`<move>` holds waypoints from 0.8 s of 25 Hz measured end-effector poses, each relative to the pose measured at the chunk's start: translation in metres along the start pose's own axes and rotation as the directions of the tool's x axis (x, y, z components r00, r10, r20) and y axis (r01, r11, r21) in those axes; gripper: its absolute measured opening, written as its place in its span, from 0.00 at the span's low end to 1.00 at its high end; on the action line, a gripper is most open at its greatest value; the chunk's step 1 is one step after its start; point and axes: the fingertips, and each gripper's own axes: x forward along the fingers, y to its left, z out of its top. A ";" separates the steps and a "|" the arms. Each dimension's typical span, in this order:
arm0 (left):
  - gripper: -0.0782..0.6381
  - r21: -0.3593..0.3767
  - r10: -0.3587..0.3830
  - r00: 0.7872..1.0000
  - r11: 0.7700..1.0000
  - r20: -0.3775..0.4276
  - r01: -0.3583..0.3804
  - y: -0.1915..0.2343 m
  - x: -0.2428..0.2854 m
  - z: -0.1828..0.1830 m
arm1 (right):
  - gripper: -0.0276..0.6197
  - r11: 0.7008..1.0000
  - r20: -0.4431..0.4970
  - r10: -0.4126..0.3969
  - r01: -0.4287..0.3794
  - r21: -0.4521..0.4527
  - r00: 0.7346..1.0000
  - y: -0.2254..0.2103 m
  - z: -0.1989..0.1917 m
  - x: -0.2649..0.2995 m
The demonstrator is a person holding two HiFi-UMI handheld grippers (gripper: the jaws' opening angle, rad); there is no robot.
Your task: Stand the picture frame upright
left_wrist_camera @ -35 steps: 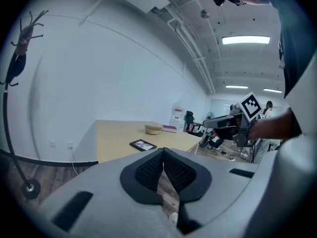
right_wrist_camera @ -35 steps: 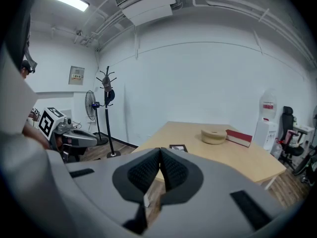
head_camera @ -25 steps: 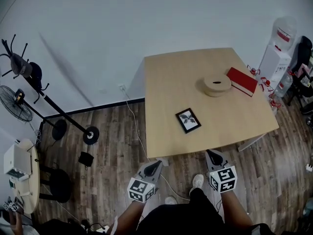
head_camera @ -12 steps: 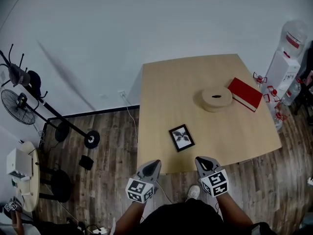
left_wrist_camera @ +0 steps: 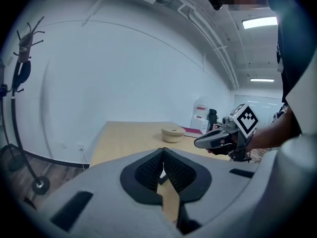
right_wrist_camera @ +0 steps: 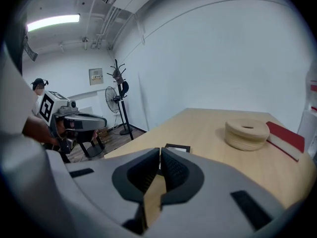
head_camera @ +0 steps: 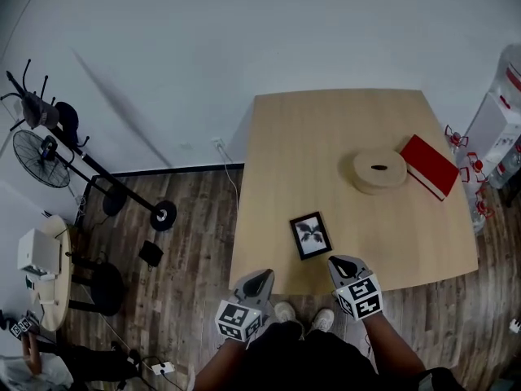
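A small black picture frame (head_camera: 310, 235) with a leaf print lies flat on the light wooden table (head_camera: 326, 137), close to its near edge. My right gripper (head_camera: 340, 261) hovers just over that edge, a little right of the frame, jaws shut and empty. In the right gripper view the frame (right_wrist_camera: 177, 148) lies just beyond my right gripper (right_wrist_camera: 160, 152). My left gripper (head_camera: 260, 277) hangs off the table, in front of its near left corner, also shut with nothing between the pads (left_wrist_camera: 162, 155).
A round wooden ring box (head_camera: 379, 170) and a red book (head_camera: 429, 165) lie at the table's right. On the floor to the left stand a coat stand (head_camera: 49, 120), a fan (head_camera: 37, 157), a stool (head_camera: 102, 287) and a small round table (head_camera: 49, 275). A water dispenser (head_camera: 501, 120) stands at the far right.
Both grippers have come forward to the table's near edge, the right one reaching over it beside the frame. The frame itself has stayed flat in the same spot.
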 end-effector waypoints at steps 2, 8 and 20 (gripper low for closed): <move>0.11 -0.010 0.008 1.000 1.000 -0.008 -0.008 0.009 0.004 -0.002 | 0.06 1.000 -0.008 -0.017 0.017 0.014 1.000 -0.010 0.002 0.013; 0.11 -0.023 0.019 0.999 1.000 -0.027 -0.020 0.041 0.016 -0.005 | 0.06 0.999 -0.077 -0.021 0.023 0.026 0.997 -0.023 -0.003 0.054; 0.11 -0.066 -0.002 0.998 0.998 -0.069 -0.003 0.088 0.043 -0.026 | 0.23 0.992 -0.231 -0.066 0.089 0.093 0.971 -0.064 -0.033 0.127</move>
